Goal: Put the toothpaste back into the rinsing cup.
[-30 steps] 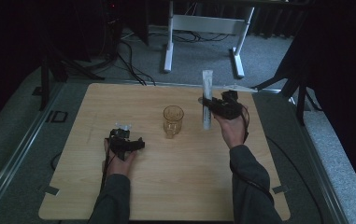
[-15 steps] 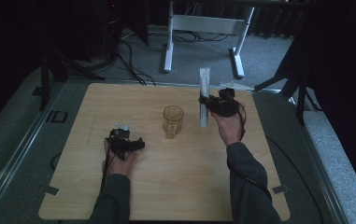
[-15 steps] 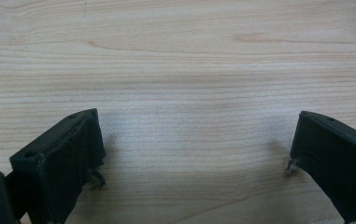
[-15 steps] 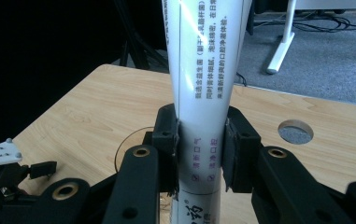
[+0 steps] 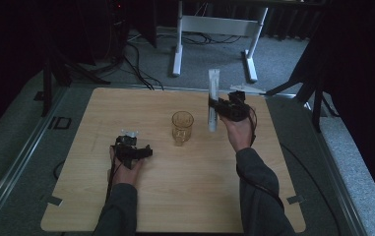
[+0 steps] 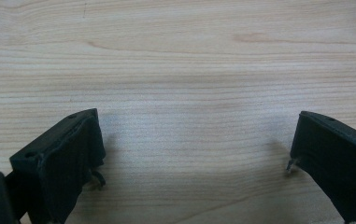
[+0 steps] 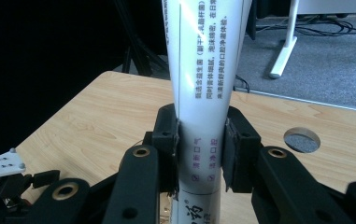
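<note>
My right gripper [image 5: 220, 109] is shut on a tall white tube [image 5: 213, 98] with printed text and holds it upright above the table, just right of the glass mug. In the right gripper view the pads [image 7: 166, 135] clamp the tube [image 7: 199, 70] near its lower end, and my right gripper [image 7: 199, 136] points across the table. The amber glass mug [image 5: 182, 127] stands upright at the table's middle. My left gripper [image 5: 135, 149] rests low on the wood at the front left. Its jaws stand wide apart with nothing between them, and my left gripper [image 6: 196, 140] faces bare wood.
The wooden table [image 5: 126, 206] has a round cable hole [image 7: 302, 140] near its far right corner. Beyond the far edge a white metal stand [image 5: 214, 29] and cables lie on the grey floor. Dark surroundings close in at both sides.
My right gripper has shifted slightly left with the tube, a little nearer the mug. The left gripper has stayed where it was.
</note>
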`<state>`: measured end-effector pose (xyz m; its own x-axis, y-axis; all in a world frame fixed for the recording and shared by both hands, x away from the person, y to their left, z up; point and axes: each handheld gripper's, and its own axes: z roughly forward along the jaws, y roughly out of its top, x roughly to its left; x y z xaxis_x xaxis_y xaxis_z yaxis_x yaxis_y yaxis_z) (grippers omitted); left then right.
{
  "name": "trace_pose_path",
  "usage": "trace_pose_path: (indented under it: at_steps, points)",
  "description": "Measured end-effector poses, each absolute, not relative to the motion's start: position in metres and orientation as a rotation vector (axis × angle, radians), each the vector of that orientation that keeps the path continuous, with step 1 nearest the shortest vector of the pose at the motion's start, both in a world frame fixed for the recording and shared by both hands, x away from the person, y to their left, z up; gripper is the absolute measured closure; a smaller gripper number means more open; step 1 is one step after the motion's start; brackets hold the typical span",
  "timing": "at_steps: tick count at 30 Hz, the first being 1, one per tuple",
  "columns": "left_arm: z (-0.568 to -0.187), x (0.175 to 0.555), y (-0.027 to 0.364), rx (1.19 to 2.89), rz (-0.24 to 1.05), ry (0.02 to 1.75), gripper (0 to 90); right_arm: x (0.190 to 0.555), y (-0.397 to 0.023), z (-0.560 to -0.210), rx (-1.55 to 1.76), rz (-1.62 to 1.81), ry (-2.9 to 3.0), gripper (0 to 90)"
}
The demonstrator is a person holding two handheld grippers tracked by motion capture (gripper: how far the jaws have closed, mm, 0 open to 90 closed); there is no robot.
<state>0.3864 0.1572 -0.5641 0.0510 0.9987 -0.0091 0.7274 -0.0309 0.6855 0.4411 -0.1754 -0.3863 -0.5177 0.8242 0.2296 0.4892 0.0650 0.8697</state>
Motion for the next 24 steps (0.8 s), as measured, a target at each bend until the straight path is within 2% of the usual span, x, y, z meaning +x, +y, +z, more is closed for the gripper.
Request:
trace_pose_path:
  at_steps: [24]
  points:
    - [-0.564, 0.386, 0.157, 1.811, 0.676, 1.729, 2.0, 0.449, -0.161, -0.391, 1.330, 1.453, 2.018, 70.5]
